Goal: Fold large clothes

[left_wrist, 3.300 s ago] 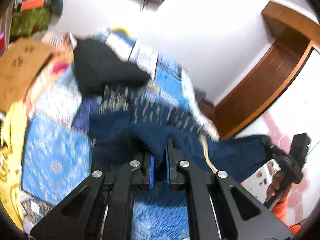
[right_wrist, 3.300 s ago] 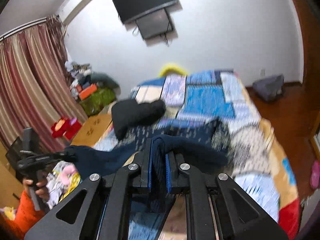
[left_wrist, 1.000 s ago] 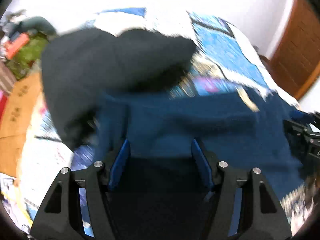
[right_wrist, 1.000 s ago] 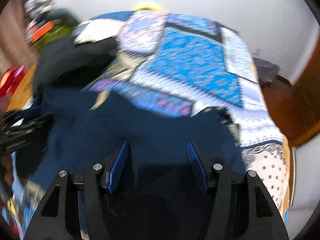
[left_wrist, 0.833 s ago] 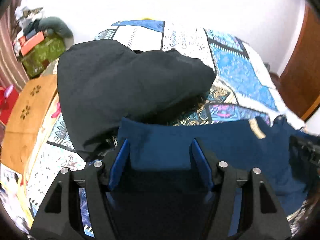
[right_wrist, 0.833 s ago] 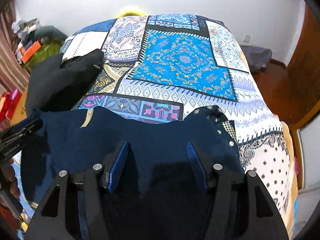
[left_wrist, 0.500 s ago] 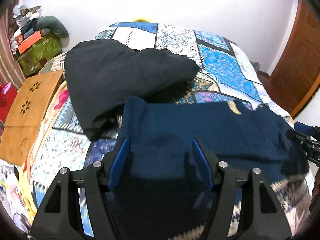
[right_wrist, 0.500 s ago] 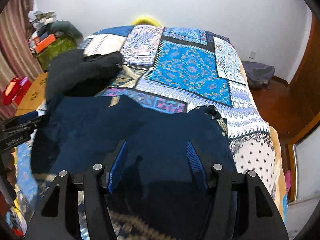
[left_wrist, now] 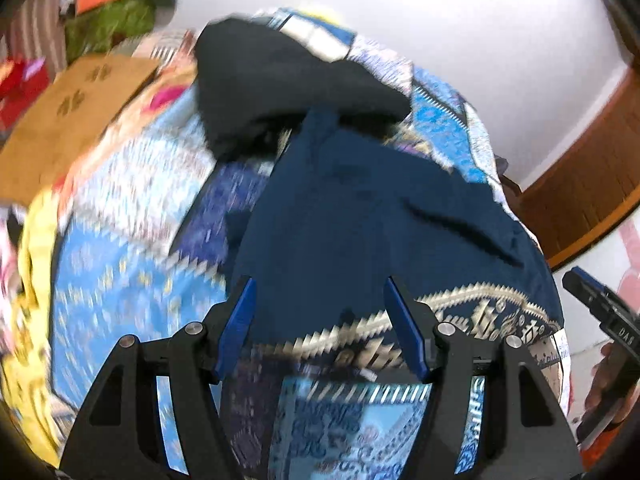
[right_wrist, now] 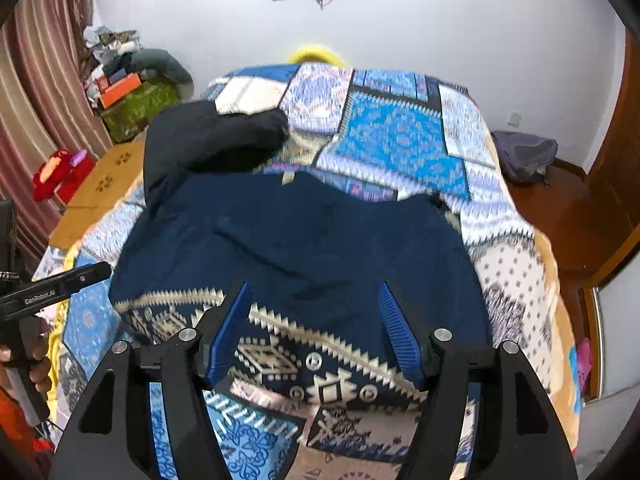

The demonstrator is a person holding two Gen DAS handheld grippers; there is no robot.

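Note:
A navy blue garment [left_wrist: 360,208] [right_wrist: 304,232] with a cream zigzag-patterned hem lies spread flat on the patchwork bedspread [left_wrist: 120,272] [right_wrist: 400,136]. Its far edge touches a crumpled black garment [left_wrist: 280,76] [right_wrist: 212,140]. My left gripper [left_wrist: 319,280] hovers open over the hem's left part, with no cloth between its blue pads. Over the hem's middle, my right gripper [right_wrist: 314,285] has its jaws opening and holds nothing. The left wrist view is blurred and tilted.
A low wooden table [right_wrist: 108,176] [left_wrist: 72,120] stands left of the bed, with a green box [right_wrist: 136,108] and striped curtains behind. A grey bag [right_wrist: 528,152] lies on the wooden floor at right. A hand [right_wrist: 36,364] shows at the left edge.
Both grippers, shut on navy cloth three seconds ago, have drawn back toward the near edge, so the patterned hem now shows. The left view has rolled. The right jaws stand slightly wider.

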